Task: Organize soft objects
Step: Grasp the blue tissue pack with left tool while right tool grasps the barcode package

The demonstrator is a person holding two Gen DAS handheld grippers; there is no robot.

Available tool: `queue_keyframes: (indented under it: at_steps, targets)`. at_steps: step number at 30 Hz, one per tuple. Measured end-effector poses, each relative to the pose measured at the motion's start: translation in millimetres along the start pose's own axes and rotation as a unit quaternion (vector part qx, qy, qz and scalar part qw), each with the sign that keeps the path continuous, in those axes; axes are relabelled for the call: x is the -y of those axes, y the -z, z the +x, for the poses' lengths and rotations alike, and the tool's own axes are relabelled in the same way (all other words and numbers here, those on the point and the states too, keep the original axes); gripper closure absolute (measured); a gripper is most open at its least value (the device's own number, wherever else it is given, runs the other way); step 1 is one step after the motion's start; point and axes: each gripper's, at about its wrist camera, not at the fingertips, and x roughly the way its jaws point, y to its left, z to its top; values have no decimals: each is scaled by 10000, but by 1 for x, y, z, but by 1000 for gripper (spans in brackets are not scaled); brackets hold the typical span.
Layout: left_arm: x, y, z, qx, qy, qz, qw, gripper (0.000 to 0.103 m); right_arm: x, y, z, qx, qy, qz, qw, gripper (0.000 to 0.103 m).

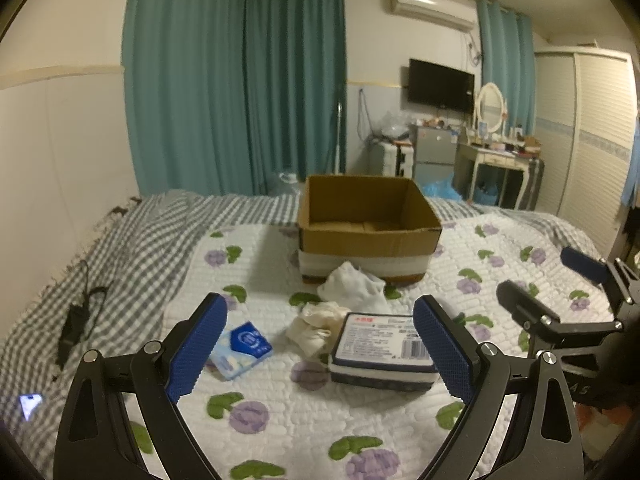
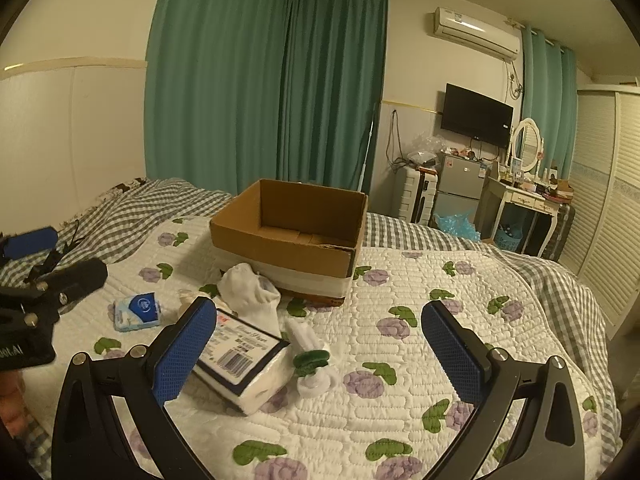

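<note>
We count 1 cardboard box [image 1: 366,216], 2 tissue packs [image 1: 382,350] [image 1: 240,350], 3 socks [image 2: 250,290] [image 1: 314,328] [image 2: 312,360]; labels unreadable. Left gripper [image 1: 320,354] and right gripper [image 2: 320,354]: jaws wide apart, holding nothing.

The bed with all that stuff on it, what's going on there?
A person holds two grippers above the quilt, both open and empty. The left gripper hovers near the tissue pack; the right gripper is beside it. White socks, a small blue packet and a rolled sock lie loose. The cardboard box looks empty.
</note>
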Motion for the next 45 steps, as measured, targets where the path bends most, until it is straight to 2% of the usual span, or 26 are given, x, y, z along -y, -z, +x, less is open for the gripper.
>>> queue_keyframes:
  at_steps: [3, 8, 15, 19, 28, 36, 40, 45]
  targets:
    - [-13, -3, -10, -14, 30, 17, 10000, 7, -14, 2, -3, -144, 86, -163, 9997, 0]
    - [-42, 7, -13, -95, -204, 276, 9994, 7, -34, 21, 7, -679, 7, -273, 9973, 0]
    - [-81, 42, 23, -808, -290, 273, 9959, 7, -68, 57, 45, -1452, -377, -401, 9879, 0]
    - [-89, 50, 47, -1171, -248, 222, 9926, 7, -74, 65, 72, -1715, -311, -276, 9843, 4]
    - [-101, 44, 104, -1594, 110, 643, 9851, 7, -80, 54, 120, -1873, -301, 67, 9818, 9]
    - [-115, 53, 154, -2271, 517, 1008, 9673, 7, -80, 55, 147, -1931, -168, 178, 9809, 8]
    - [-118, 57, 172, -2341, 586, 1139, 9637, 8, -80, 56, 149, -1821, -148, 168, 9830, 14]
    - [-121, 60, 186, -2483, 842, 1149, 9582, 8, -77, 56, 147, -1737, -137, 242, 9844, 21]
